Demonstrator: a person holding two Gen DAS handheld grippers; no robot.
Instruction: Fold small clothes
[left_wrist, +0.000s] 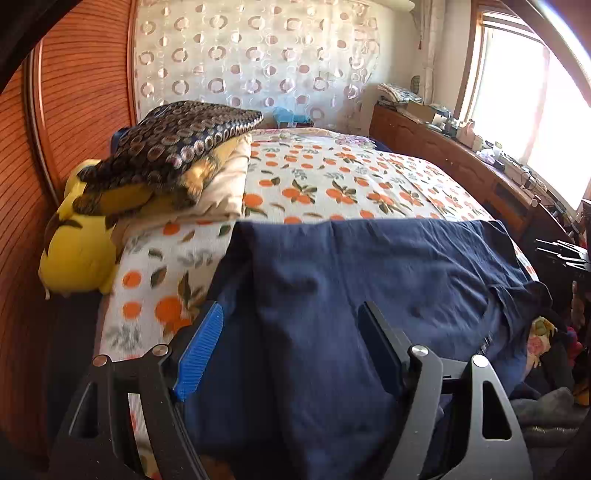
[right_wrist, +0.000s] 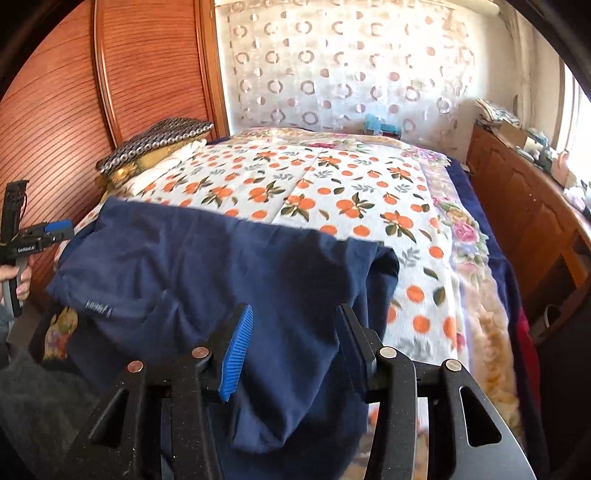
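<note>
Sunlit from a window (left_wrist: 524, 92), the bed (left_wrist: 332, 177) with its orange-print cover carries my navy garment (left_wrist: 369, 277), spread flat across the near edge. My left gripper (left_wrist: 291, 317) hangs over the cloth with its jaws wide apart, grasping nothing. My right gripper (right_wrist: 295, 321) also stands released above the garment, its pads clear of the fabric.

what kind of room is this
Most likely a bedroom in a home: a bed under an orange-print cover, pillows stacked at one side, and a wooden dresser below a sunlit window.
</note>
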